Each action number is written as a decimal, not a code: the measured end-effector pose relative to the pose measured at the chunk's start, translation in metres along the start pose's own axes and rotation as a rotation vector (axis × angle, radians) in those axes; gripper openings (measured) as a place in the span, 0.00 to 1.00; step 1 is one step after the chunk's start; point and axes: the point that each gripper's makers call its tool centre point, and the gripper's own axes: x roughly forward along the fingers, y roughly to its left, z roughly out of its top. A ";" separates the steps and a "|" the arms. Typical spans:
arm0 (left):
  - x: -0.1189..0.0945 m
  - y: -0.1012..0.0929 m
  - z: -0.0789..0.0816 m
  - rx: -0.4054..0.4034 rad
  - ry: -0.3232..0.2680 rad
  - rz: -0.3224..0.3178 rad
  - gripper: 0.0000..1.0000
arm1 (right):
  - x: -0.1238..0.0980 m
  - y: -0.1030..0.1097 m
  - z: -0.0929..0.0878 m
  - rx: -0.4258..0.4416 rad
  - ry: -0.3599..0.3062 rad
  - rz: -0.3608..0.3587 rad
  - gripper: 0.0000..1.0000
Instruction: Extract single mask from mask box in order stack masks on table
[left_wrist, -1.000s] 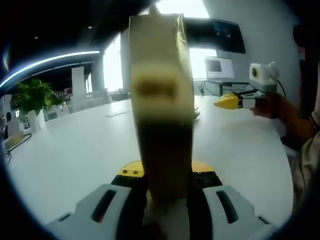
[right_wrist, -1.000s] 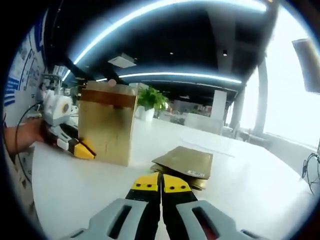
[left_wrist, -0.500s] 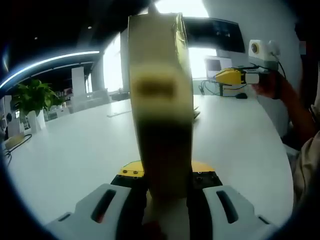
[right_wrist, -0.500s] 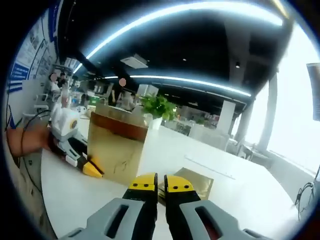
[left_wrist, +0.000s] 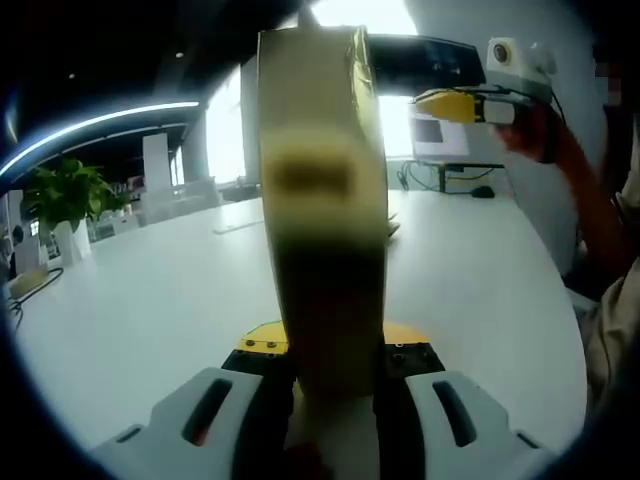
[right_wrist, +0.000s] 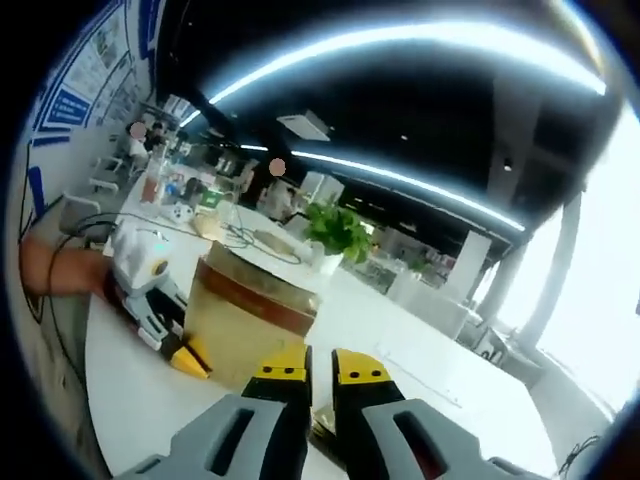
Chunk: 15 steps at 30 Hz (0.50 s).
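Left gripper (left_wrist: 330, 345) clamps the box (left_wrist: 320, 200) upright on the desk (left_wrist: 140, 300). Right gripper (right_wrist: 320, 372) slightly parted, empty, above the box. Risk: box tips if the pull outruns the clamp.

Mask box (left_wrist: 322, 200) blurred at close range, base hidden between left claw (left_wrist: 325, 375) jaws.

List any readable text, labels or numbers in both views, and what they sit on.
No text reads clearly in either view.
Blue wall posters: print is there, too small and blurred to read.
Tan cardboard mask box, brown band near its top: no legible print.
Dark wall monitor: nothing readable.
Left gripper and right gripper: no markings visible on the yellow tips.
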 end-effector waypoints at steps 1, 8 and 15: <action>0.000 0.000 0.000 0.000 0.000 0.000 0.21 | 0.002 0.002 0.003 -0.017 0.001 0.010 0.05; 0.000 -0.003 0.001 -0.001 0.000 -0.001 0.21 | 0.010 0.004 0.020 -0.086 0.007 0.039 0.05; 0.000 0.000 0.000 -0.001 0.000 -0.001 0.21 | 0.019 0.005 0.035 -0.163 0.019 0.073 0.07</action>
